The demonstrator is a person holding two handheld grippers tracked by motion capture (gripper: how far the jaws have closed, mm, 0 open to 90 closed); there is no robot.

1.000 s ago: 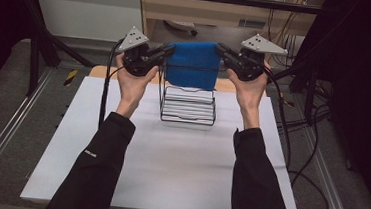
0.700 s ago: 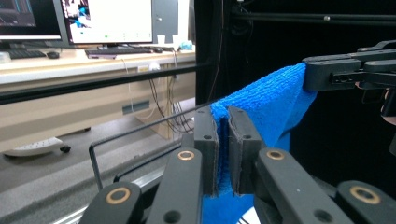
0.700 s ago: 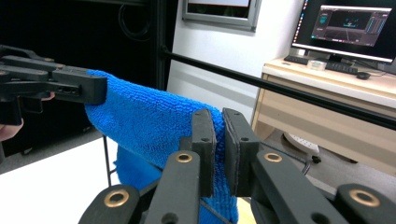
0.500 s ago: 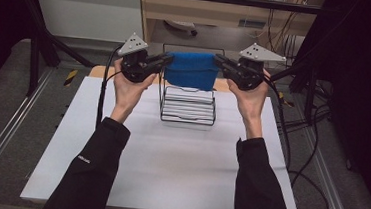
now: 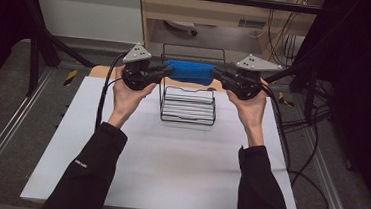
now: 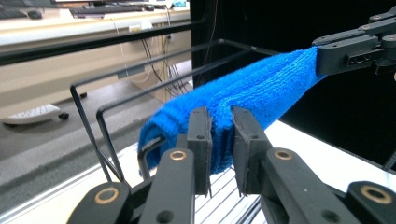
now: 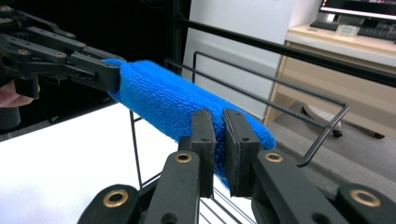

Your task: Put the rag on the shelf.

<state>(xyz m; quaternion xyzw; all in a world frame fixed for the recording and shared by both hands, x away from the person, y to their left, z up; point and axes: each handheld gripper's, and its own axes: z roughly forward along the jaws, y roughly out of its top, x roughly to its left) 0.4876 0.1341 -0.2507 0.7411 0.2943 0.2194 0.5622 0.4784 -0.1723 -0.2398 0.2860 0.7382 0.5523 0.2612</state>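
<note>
The soft, light blue terry cloth sits in the upper middle of the frame, stretched over the black wire rack. Grab its ends. The right gripper pinches one end; the left gripper has just been opening around the other. The cloth now hangs lower.
</note>
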